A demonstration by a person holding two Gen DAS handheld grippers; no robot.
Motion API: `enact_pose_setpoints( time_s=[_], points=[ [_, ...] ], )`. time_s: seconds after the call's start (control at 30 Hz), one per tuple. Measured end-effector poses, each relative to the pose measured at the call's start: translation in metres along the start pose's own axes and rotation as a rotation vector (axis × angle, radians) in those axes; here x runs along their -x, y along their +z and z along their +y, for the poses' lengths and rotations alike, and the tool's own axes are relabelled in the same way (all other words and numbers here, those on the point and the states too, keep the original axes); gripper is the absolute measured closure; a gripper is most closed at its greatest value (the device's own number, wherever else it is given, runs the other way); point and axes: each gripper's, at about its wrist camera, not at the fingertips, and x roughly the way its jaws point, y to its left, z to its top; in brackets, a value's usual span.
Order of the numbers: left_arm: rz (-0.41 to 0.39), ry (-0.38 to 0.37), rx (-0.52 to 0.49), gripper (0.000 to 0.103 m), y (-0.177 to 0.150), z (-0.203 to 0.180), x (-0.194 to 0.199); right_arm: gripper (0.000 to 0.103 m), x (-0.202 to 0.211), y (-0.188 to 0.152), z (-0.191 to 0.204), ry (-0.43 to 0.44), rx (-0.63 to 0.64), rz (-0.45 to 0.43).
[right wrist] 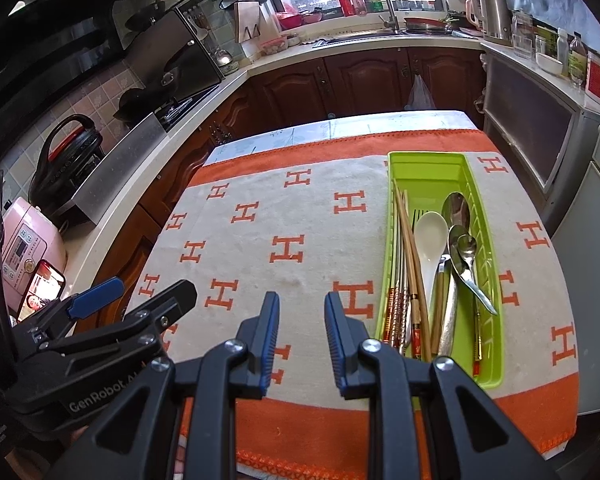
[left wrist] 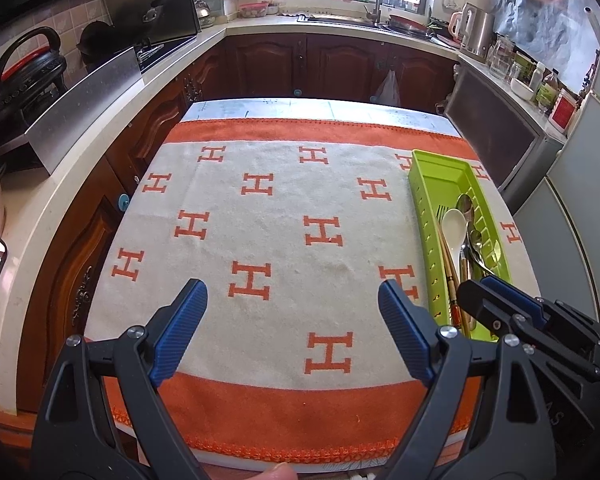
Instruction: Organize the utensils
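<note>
A green utensil tray [right wrist: 428,166] [left wrist: 436,168] lies lengthwise at the right of the table. In it lie wooden chopsticks [right wrist: 410,248], a white ceramic spoon [right wrist: 430,232] [left wrist: 454,224], several metal spoons [right wrist: 462,248] and a fork, mostly hidden. My left gripper [left wrist: 292,300] is wide open and empty above the near middle of the towel. My right gripper [right wrist: 302,300] is partly open and empty, just left of the tray's near end; it also shows in the left wrist view [left wrist: 484,292]. The left gripper shows at the left of the right wrist view [right wrist: 140,292].
An orange and cream towel with H marks [left wrist: 284,208] covers the table. Kitchen counters run around it: a stove and a black cooker [right wrist: 70,152] at left, a pink appliance [right wrist: 24,244], a sink with tap [right wrist: 384,4] at the back, a kettle and jars [right wrist: 496,12] at right.
</note>
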Motion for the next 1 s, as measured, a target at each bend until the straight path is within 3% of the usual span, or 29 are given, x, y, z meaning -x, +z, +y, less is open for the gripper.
enact_pose_setpoints(
  time_s=[1.0],
  points=[
    [0.001, 0.007, 0.0, 0.017, -0.0023, -0.0002, 0.001, 0.08, 0.0008, -0.0007, -0.0019, 0.002, 0.0, -0.001]
  ],
)
